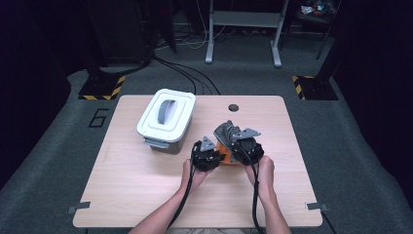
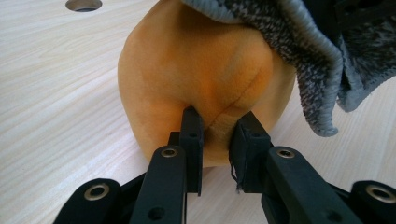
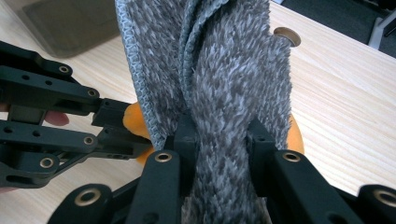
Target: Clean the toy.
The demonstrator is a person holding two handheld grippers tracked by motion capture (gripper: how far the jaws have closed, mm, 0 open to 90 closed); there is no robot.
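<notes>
Orange plush toy (image 2: pixel 196 79) pinched by left hand-held gripper (image 2: pixel 215 135); right hand-held gripper (image 3: pixel 218 135) clamps grey cloth (image 3: pixel 224 70).

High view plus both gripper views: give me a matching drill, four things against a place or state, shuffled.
1. left gripper
2. right gripper
3. lidded bin
4. round hole

A. shut on the grey cloth
B. near the table's far edge
C. shut on the orange plush
D. left of both grippers, closed

Pairs: 1-C, 2-A, 3-D, 4-B
</notes>
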